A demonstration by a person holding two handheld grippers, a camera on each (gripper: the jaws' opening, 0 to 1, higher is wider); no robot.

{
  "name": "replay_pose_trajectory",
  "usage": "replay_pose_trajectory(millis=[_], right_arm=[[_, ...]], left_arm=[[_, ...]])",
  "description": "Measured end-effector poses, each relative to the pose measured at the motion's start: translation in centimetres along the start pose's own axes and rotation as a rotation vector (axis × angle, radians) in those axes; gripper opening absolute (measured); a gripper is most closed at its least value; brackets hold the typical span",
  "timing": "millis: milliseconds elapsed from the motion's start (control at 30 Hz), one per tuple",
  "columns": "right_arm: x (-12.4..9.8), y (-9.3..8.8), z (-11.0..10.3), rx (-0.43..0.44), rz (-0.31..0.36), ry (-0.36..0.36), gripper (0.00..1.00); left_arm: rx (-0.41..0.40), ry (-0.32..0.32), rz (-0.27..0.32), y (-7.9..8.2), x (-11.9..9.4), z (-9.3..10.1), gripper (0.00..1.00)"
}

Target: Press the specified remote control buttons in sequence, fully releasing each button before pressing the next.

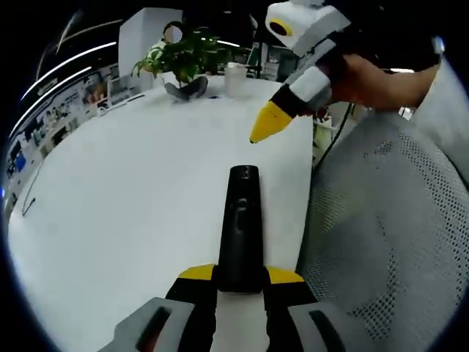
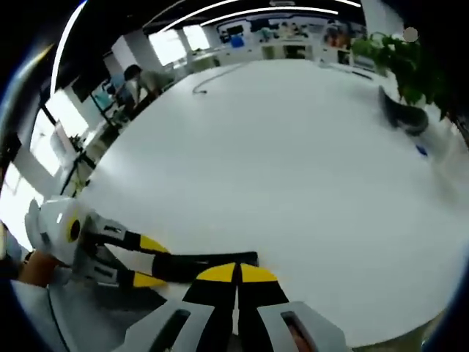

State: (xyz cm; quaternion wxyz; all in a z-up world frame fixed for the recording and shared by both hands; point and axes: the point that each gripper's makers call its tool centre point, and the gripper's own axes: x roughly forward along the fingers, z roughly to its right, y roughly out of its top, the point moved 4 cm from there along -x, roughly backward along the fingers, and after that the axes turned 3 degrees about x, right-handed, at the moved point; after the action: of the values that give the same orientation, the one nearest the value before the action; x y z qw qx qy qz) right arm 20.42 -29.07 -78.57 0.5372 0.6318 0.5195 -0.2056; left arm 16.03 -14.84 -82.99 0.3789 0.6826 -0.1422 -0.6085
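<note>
While the left gripper point(image 1: 240, 282) clamps the rigid, light remote point(image 1: 240, 227) by its near end (slippery-looking casing), the right gripper point(image 2: 236, 275), closed, hovers above.

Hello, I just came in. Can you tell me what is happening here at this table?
A person works with two hand-held grippers at a white table. The left gripper is shut on a black remote control and holds it out over the table's edge. The right gripper, jaws closed to a yellow tip, hovers just above the remote's far end without touching it. A potted plant stands at the far side.
</note>
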Motion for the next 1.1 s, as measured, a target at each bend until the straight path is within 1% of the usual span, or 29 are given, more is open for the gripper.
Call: replay_pose_trajectory(millis=[67,100,133,200,233,267,300,333,400,433,467,500,533,600,667,700,800,1100], right_arm=[[0.6,0.6,0.4,0.029,-0.012,0.022,0.0],[0.9,0.6,0.6,0.058,-0.031,0.034,0.0],[1.2,0.7,0.8,0.104,-0.063,0.049,0.0],[1.6,0.7,1.3,0.166,-0.088,0.071,0.0],[1.6,0.7,1.4,0.179,-0.088,0.073,0.0],[1.6,0.5,1.6,0.217,-0.072,0.089,0.0],[1.6,0.3,1.6,0.236,-0.064,0.104,0.0],[1.6,-0.3,1.9,0.267,-0.065,0.115,0.0],[1.8,-1.6,2.7,0.28,-0.073,0.098,0.0],[1.9,-1.9,2.9,0.306,-0.082,0.074,0.0],[1.8,-1.9,3.3,0.318,-0.11,0.05,0.0],[1.7,-1.1,3.3,0.309,-0.061,0.053,0.0],[1.8,-0.8,3.2,0.316,-0.027,0.067,0.0],[1.8,-1.2,2.8,0.333,-0.068,0.098,0.0],[1.9,-0.8,2.0,0.336,-0.049,0.157,0.0],[2.0,-0.8,2.0,0.342,-0.047,0.165,0.0],[2.4,-1.4,2.0,0.356,-0.084,0.171,0.0],[2.3,-1.6,2.1,0.382,-0.089,0.183,0.0]], left_arm=[[0.033,0.001,-0.005,0.0,0.1,0.1,0.23],[0.043,0.002,-0.007,0.0,0.1,0.1,0.23],[0.052,0.004,-0.007,0.0,0.2,0.1,0.24],[0.065,0.01,0.001,-0.1,0.1,0.1,0.24],[0.074,0.013,0.005,-0.1,0.1,0.2,0.24],[0.066,0.016,0.009,-0.1,0.1,0.1,0.24],[0.066,0.017,0.011,-0.1,0.1,0.1,0.24],[0.075,0.017,0.014,-0.1,0.1,0.1,0.24],[0.066,0.016,0.021,-0.1,0.1,0.0,0.24],[0.061,0.015,0.024,-0.2,0.1,0.0,0.24],[0.062,0.013,0.028,-0.2,0.1,0.0,0.24],[0.062,0.012,0.033,-0.2,0.1,-0.1,0.24],[0.061,0.01,0.035,-0.2,0.1,-0.1,0.24],[0.066,0.009,0.034,-0.1,0.2,-0.1,0.24],[0.074,0.007,0.034,-0.1,0.2,-0.1,0.24],[0.074,0.006,0.035,-0.1,0.2,-0.1,0.24],[0.075,0.004,0.034,-0.1,0.2,-0.1,0.24],[0.077,0.003,0.038,-0.1,0.2,-0.1,0.24]])
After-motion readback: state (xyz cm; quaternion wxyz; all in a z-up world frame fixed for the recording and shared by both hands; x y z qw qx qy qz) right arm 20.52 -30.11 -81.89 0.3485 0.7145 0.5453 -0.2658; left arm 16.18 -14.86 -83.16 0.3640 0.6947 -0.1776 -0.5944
